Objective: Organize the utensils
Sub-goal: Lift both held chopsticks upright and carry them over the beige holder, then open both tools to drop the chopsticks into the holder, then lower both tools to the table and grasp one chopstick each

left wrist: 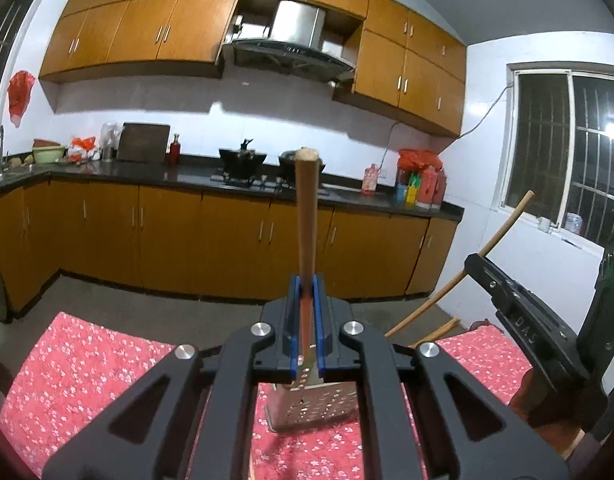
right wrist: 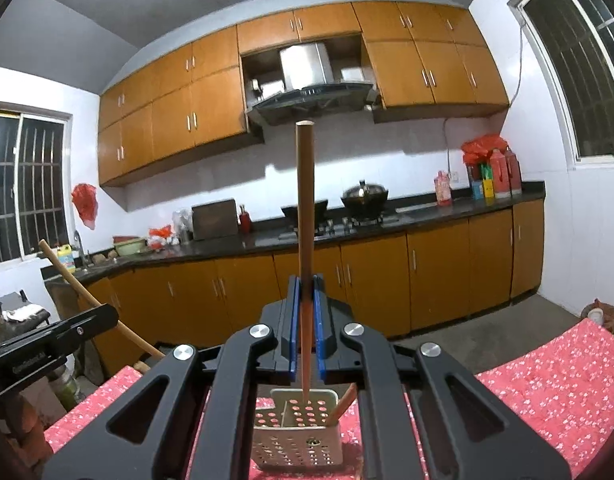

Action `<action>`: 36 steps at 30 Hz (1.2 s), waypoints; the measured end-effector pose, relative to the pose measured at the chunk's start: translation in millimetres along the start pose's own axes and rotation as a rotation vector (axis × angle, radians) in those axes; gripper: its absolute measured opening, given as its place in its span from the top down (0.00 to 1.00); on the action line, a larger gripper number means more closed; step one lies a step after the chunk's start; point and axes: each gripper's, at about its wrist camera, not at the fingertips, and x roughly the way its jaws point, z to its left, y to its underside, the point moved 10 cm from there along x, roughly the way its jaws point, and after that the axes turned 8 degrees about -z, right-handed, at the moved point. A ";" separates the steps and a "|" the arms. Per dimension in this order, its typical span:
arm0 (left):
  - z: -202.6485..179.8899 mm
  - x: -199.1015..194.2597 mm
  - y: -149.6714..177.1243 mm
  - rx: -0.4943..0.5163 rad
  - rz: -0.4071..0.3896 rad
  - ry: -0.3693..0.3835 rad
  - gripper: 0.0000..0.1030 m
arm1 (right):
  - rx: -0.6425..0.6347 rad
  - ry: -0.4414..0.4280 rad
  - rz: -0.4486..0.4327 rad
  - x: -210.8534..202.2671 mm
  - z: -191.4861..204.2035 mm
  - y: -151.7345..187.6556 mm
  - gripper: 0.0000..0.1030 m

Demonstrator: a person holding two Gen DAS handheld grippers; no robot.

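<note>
Wooden chopsticks stand upright, one pinched in the closed jaws of each gripper, left (left wrist: 305,292) and right (right wrist: 305,292), above the perforated white metal holder (right wrist: 297,436) on the red floral surface (right wrist: 547,392). Lower each chopstick's tip straight down into the holder's open top before letting go.

Red flowered tablecloth (left wrist: 87,360) lies bare on the left side of the table; open passage there. Right side of the cloth, in the right wrist view, also bare. Perforated metal holder (right wrist: 297,436) stands mid-table, directly under both grippers, one chopstick (right wrist: 343,402) leaning in its right corner. Each gripper carries an upright chopstick: left gripper (left wrist: 305,322), right gripper (right wrist: 305,322). They sit close side by side, narrow gap between. Floor before the lower cabinets (left wrist: 167,236) lies open.
</note>
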 end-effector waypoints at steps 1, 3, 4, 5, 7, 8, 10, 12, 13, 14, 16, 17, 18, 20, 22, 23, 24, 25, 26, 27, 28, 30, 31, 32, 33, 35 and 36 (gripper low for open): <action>2.2 2.5 3.1 -0.004 0.008 0.001 0.93 | 0.003 0.001 0.021 5.6 0.1 6.4 0.93; 4.6 10.0 12.3 -0.009 0.029 0.001 0.93 | 0.008 0.002 0.052 11.0 0.8 16.1 0.93; 5.0 12.7 15.6 -0.008 0.036 0.001 0.93 | 0.008 0.002 0.070 14.3 0.3 22.8 0.93; 5.8 16.0 20.1 -0.008 0.045 0.001 0.93 | 0.009 0.002 0.082 15.7 0.2 26.5 0.93; 6.2 22.0 26.6 -0.011 0.060 0.002 0.93 | 0.011 0.003 0.105 17.9 0.3 33.7 0.93; 6.8 25.4 31.0 -0.012 0.070 0.002 0.93 | 0.012 0.003 0.112 18.9 1.0 35.2 0.93; 9.0 29.2 36.4 -0.014 0.081 0.000 0.93 | 0.014 0.002 0.129 20.8 1.1 39.6 0.93; 11.2 33.1 41.2 -0.017 0.093 0.001 0.93 | 0.014 0.002 0.141 21.7 1.4 42.1 0.93; 12.1 33.7 41.6 -0.016 0.092 -0.001 0.93 | 0.015 0.003 0.148 22.0 1.3 43.7 0.93; 11.8 34.5 42.6 -0.015 0.095 -0.001 0.93 | 0.015 0.003 0.154 22.5 1.2 44.5 0.92; 12.2 35.2 41.2 -0.022 0.096 -0.002 0.93 | 0.020 0.002 0.168 22.8 1.1 45.9 0.88; 13.4 34.8 39.7 -0.023 0.092 -0.005 0.92 | 0.024 -0.003 0.171 22.0 1.6 45.8 0.75; 16.6 33.8 37.4 -0.025 0.088 -0.004 0.91 | 0.026 -0.002 0.167 21.1 1.4 44.3 0.66; 17.7 31.6 34.7 -0.030 0.081 -0.005 0.89 | 0.025 0.000 0.141 18.2 0.4 37.4 0.53; 19.3 28.2 32.7 -0.034 0.073 -0.010 0.86 | 0.011 0.001 0.127 13.9 2.1 32.5 0.53; 20.9 26.1 30.6 -0.040 0.068 -0.012 0.86 | 0.008 -0.001 0.124 12.7 2.8 30.6 0.53; 22.2 24.0 28.8 -0.045 0.064 -0.013 0.85 | 0.007 -0.001 0.121 11.8 3.1 28.9 0.53; 23.2 22.1 27.2 -0.048 0.061 -0.014 0.85 | 0.005 0.000 0.116 9.6 3.2 26.1 0.53; 24.4 19.1 24.6 -0.054 0.054 -0.015 0.84 | 0.003 0.003 0.111 7.0 2.9 23.1 0.50; 26.2 15.4 22.4 -0.059 0.048 -0.016 0.82 | 0.003 0.007 0.107 5.8 2.0 20.7 0.48; 28.2 10.2 18.7 -0.065 0.038 -0.017 0.80 | 0.003 0.017 0.100 1.7 0.3 17.6 0.42; 30.5 1.6 13.9 -0.070 0.022 -0.022 0.75 | 0.005 0.034 0.086 -6.4 -5.1 13.1 0.37; 32.8 -3.6 11.9 -0.070 0.014 -0.024 0.74 | 0.007 0.046 0.077 -12.0 -9.2 10.2 0.36; 36.5 -11.0 10.4 -0.070 0.005 -0.032 0.71 | 0.008 0.057 0.074 -16.8 -14.0 9.0 0.35; 39.9 -16.9 10.2 -0.070 -0.001 -0.041 0.69 | 0.010 0.075 0.074 -23.6 -21.2 9.2 0.32; 51.4 -29.3 14.1 -0.071 -0.005 -0.069 0.65 | 0.013 0.116 0.088 -32.0 -36.5 15.0 0.28; 56.9 -34.1 18.4 -0.070 -0.002 -0.083 0.61 | 0.014 0.133 0.100 -35.3 -43.9 19.8 0.28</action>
